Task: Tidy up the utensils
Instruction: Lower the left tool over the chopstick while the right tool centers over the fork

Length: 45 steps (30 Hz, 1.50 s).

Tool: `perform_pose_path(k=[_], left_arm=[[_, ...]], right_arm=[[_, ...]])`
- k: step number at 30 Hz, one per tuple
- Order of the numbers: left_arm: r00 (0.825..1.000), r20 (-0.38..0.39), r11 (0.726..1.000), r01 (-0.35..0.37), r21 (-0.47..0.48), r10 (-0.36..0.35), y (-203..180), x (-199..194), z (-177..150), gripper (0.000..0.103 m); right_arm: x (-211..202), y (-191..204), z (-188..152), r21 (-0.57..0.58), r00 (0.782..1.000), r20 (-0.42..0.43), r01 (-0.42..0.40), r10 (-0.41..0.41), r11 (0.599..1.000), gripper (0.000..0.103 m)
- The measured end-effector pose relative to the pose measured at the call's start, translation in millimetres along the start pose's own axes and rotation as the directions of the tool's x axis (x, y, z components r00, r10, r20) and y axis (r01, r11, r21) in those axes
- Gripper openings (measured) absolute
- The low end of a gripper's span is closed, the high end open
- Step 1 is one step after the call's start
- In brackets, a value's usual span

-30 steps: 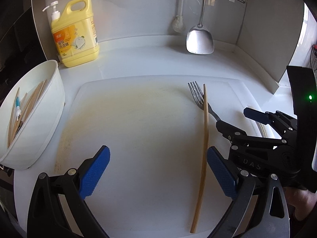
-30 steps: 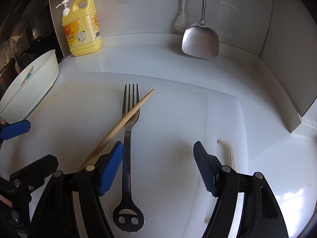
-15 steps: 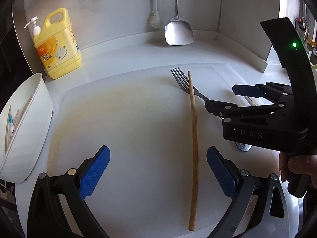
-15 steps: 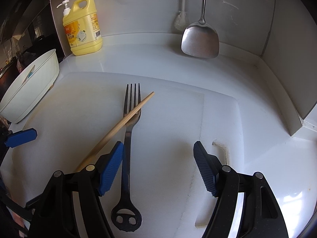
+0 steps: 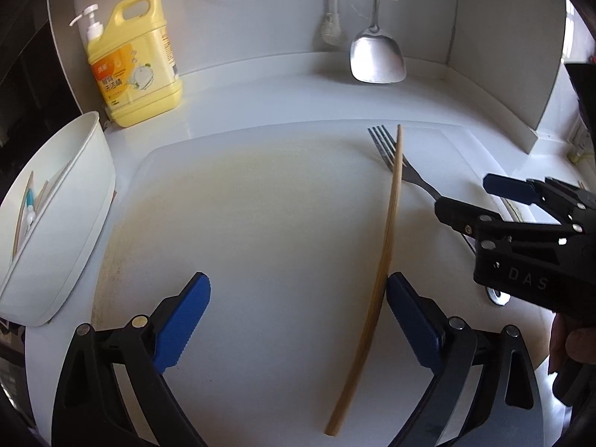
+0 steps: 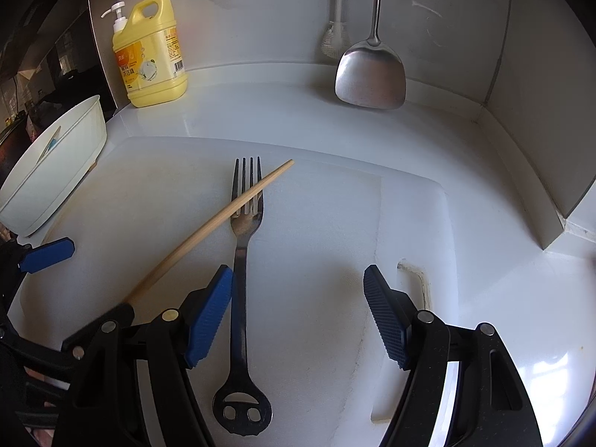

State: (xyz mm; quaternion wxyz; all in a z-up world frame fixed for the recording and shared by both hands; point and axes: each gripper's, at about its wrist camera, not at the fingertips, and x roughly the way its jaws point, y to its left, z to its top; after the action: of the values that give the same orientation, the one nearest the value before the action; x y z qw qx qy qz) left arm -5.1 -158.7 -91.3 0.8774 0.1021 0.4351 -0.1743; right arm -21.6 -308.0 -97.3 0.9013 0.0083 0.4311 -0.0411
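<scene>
White countertop in a kitchen corner, with a white cutting board (image 5: 260,223) lying flat and a yellow detergent bottle (image 5: 136,63) and hanging steel spatula (image 5: 376,56) at the back wall. White bin (image 5: 74,205) at the left edge already holds several chopsticks, so part of the sorting looks done. Left on the board: one wooden chopstick (image 5: 383,246) lying across the tines of a metal fork (image 6: 242,272).

Left gripper (image 5: 298,320): jaws wide, and they have just been closing a little. The chopstick lies between them, just beside the right pad; contact not certain, no grip yet. Judged step: taking the chopstick for the bin.

Right gripper (image 6: 298,316): jaws fairly wide, holding nothing. The fork handle lies between them on the board, close against the left pad, with a clear gap to the right pad.
</scene>
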Motion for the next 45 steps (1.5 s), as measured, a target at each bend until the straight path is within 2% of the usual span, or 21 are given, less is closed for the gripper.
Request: perform_pose_path(k=[7, 10, 12, 13, 14, 20, 25, 28, 30, 31, 32, 33, 45], left_arm=[[1.000, -0.015, 0.995, -0.023, -0.093, 0.021, 16, 4, 9, 0.067], [0.999, -0.023, 0.991, -0.047, -0.126, 0.044, 23, 4, 13, 0.051], [0.998, -0.030, 0.988, -0.067, -0.139, 0.063, 27, 3, 15, 0.030], [0.997, -0.036, 0.987, -0.074, -0.144, 0.070, 28, 3, 15, 0.028], [0.996, -0.041, 0.986, -0.083, -0.148, 0.077, 30, 3, 15, 0.020], [0.993, -0.071, 0.984, -0.102, -0.149, 0.092, 30, -3, 8, 0.010], [0.994, -0.072, 0.988, -0.086, -0.126, 0.077, 30, -7, 4, 0.009], [0.995, -0.070, 0.990, -0.082, -0.117, 0.074, 33, -3, 9, 0.016], [0.995, -0.069, 0.990, -0.082, -0.113, 0.074, 36, 1, 14, 0.034], [0.995, -0.070, 0.990, -0.079, -0.115, 0.071, 38, 3, 16, 0.040], [0.995, -0.072, 0.990, -0.079, -0.117, 0.071, 40, 6, 19, 0.051], [0.995, -0.072, 0.990, -0.078, -0.118, 0.070, 42, 8, 21, 0.055], [0.995, -0.068, 0.989, -0.081, -0.124, 0.073, 47, 33, 53, 0.056]], right_arm=[[-2, 4, -2, 0.024, 1.000, 0.004, 0.018, -0.018, 1.000, 0.068], [-1, 6, -2, 0.011, 1.000, 0.007, 0.024, -0.024, 1.000, 0.068], [-1, 8, -1, 0.005, 1.000, 0.009, 0.026, -0.026, 1.000, 0.068], [-1, 8, -1, 0.004, 1.000, 0.010, 0.025, -0.025, 1.000, 0.068], [-1, 9, -1, 0.006, 1.000, 0.010, 0.026, -0.026, 1.000, 0.068], [-1, 12, -1, 0.000, 1.000, 0.007, 0.014, -0.014, 1.000, 0.068], [-1, 15, 0, -0.005, 1.000, 0.007, 0.013, -0.013, 1.000, 0.068], [0, 16, 1, -0.003, 1.000, 0.007, 0.010, -0.010, 1.000, 0.068], [0, 16, 1, -0.002, 1.000, 0.007, 0.010, -0.010, 1.000, 0.068], [1, 17, 2, -0.003, 1.000, 0.007, 0.010, -0.010, 1.000, 0.068], [1, 18, 2, -0.003, 1.000, 0.007, 0.009, -0.009, 1.000, 0.068], [1, 19, 2, -0.001, 1.000, 0.008, 0.009, -0.009, 1.000, 0.068], [4, 22, 7, 0.019, 1.000, 0.005, 0.016, -0.016, 1.000, 0.068]])
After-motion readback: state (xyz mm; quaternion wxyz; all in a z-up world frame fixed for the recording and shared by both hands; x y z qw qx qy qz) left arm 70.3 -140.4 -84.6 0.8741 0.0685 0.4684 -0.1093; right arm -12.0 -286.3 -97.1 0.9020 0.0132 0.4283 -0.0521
